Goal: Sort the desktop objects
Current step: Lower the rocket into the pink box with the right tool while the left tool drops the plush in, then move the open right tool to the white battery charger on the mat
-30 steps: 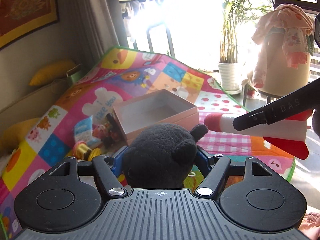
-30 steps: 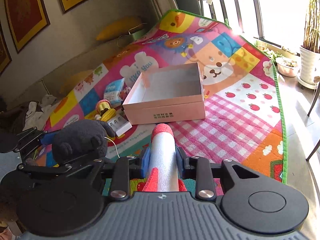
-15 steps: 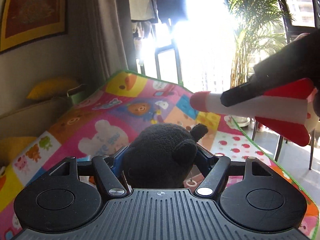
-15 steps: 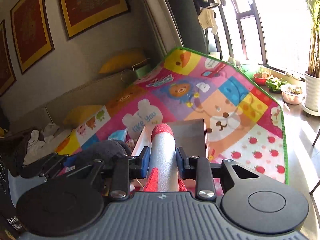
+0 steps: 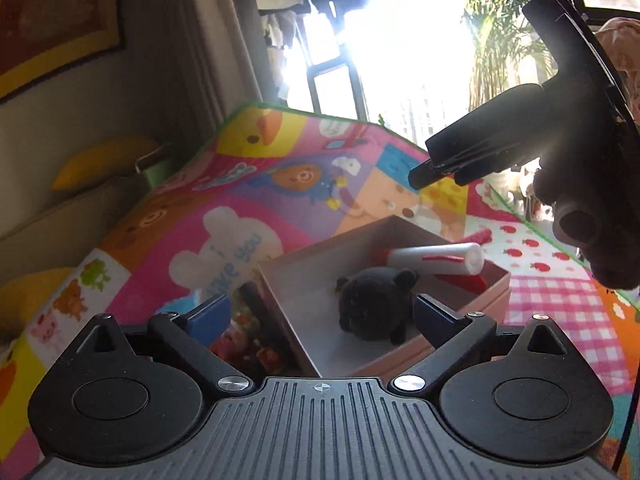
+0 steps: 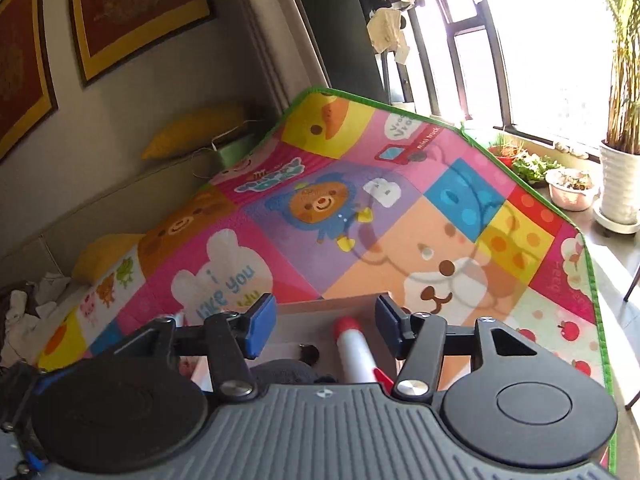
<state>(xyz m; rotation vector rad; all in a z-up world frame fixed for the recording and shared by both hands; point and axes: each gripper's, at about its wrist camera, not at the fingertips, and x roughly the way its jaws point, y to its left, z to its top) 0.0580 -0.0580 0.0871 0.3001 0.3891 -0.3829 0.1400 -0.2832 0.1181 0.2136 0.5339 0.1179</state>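
An open pink box (image 5: 486,306) rests on the colourful play mat (image 5: 240,208). Inside it lies a black plush toy (image 5: 374,306), and behind that a white and red toy rocket (image 5: 436,259). My left gripper (image 5: 322,312) hovers above the box's near side, its jaws opening wide and nothing between them. My right gripper (image 6: 326,326) hangs over the box (image 6: 332,305) as well, jaws opening, with the rocket (image 6: 354,350) and the plush (image 6: 284,372) lying loose below. In the left wrist view the right gripper (image 5: 444,162) shows at the upper right, held by a hand.
Several small toys (image 5: 248,344) lie on the mat just left of the box. Yellow cushions (image 6: 196,132) sit along the wall beyond the mat. A white plant pot (image 6: 618,184) and bowls stand by the window past the mat's green edge.
Both grippers moved over the pink box and opened. The black plush left my left gripper and the rocket left my right one; both now lie in the box.
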